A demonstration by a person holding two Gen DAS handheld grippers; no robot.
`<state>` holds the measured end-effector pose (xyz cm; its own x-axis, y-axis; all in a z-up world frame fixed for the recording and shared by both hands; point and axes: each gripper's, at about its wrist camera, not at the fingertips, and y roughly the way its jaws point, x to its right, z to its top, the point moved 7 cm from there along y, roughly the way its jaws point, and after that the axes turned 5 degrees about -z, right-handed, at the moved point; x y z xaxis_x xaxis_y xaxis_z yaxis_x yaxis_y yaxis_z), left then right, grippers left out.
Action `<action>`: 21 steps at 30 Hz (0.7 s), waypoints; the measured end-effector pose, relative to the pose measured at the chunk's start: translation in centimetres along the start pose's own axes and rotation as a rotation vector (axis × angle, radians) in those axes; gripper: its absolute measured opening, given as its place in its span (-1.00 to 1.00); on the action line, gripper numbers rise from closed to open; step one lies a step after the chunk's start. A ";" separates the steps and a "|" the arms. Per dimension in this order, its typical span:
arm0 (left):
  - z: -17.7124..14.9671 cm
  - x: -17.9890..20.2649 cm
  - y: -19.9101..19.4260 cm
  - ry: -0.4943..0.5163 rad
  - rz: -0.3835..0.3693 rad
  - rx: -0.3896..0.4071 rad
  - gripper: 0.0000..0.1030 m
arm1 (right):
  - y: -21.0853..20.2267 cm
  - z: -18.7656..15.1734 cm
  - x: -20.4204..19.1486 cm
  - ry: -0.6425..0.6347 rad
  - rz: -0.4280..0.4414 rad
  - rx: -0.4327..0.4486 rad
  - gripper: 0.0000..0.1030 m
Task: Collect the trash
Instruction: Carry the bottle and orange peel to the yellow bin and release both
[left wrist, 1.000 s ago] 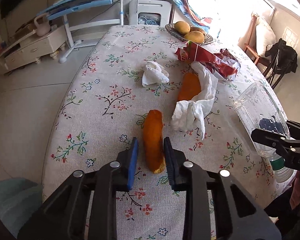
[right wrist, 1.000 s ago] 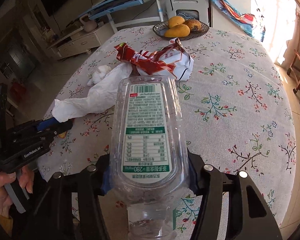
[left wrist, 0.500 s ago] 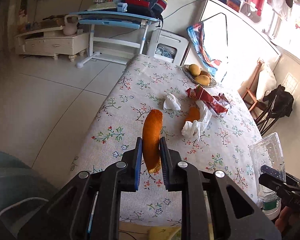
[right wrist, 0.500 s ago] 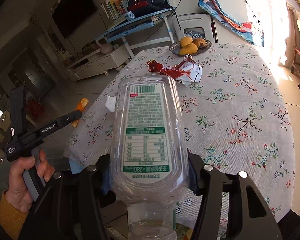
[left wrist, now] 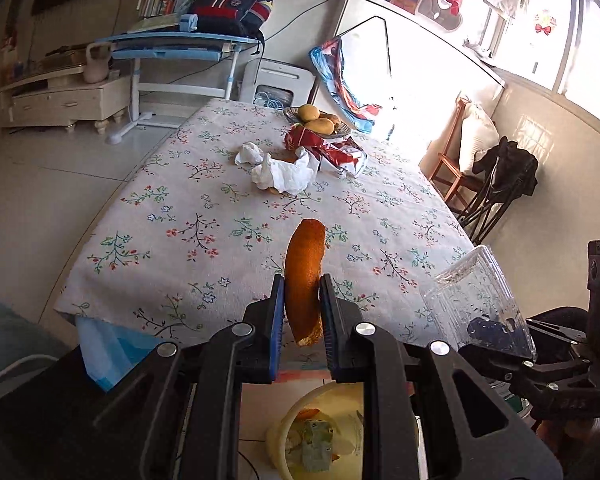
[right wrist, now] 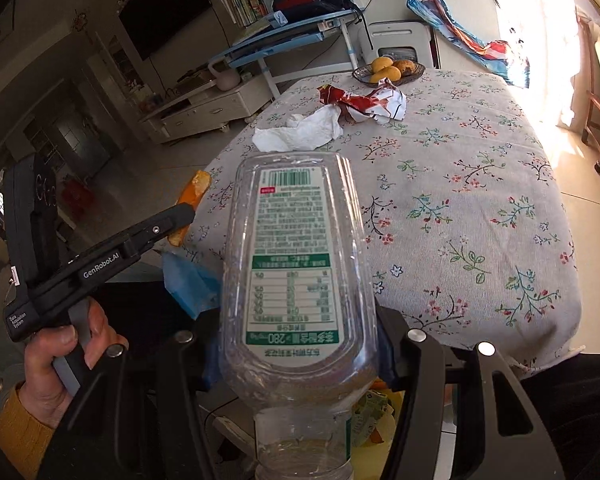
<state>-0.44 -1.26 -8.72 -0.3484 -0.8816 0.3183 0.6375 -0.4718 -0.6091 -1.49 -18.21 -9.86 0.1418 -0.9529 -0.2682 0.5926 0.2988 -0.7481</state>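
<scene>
Orange peel [left wrist: 305, 276] sits pinched between the blue pads of the left gripper [left wrist: 302, 312], jaws squeezed nearly together on it, its tip poking up toward twelve o'clock. It hangs in the air past the near edge of the table [left wrist: 188, 264], and directly below, at six o'clock in the left wrist view, sits a yellow bin [left wrist: 278, 436] with scraps already in it (partly hidden by the gripper body). Over at three o'clock, the clear plastic bottle [right wrist: 296, 264] is clamped in the right gripper [right wrist: 300, 344], jaws spread wide around its body, label facing the camera, neck pointing down at six. From the right wrist view, a hand [right wrist: 56, 364] in a yellow sleeve grips the left tool at eight o'clock. Up the table, toward twelve, a crumpled white tissue [left wrist: 286, 174] lies touching a red wrapper [left wrist: 332, 150], a smaller tissue wad [left wrist: 249, 153] just beside them at eleven, and a fruit bowl [left wrist: 320, 122] near the far edge.
</scene>
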 end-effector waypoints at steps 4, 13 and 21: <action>-1.8 1.8 0.4 0.038 -0.026 -0.043 -0.67 | 0.2 -2.6 0.3 -0.017 -0.027 -0.060 0.10; -6.4 5.2 0.9 0.114 -0.055 -0.160 -0.67 | 1.1 -6.5 0.7 -0.060 -0.096 -0.174 0.10; -9.4 6.0 0.6 0.152 -0.049 -0.237 -0.67 | 0.9 -6.8 3.0 -0.009 -0.196 -0.166 0.36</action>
<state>-8.64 -6.77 -14.00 -0.4850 -0.8381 0.2497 0.4454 -0.4825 -0.7542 -5.96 -20.43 -15.44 0.0442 -0.9937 -0.1035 0.4712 0.1121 -0.8749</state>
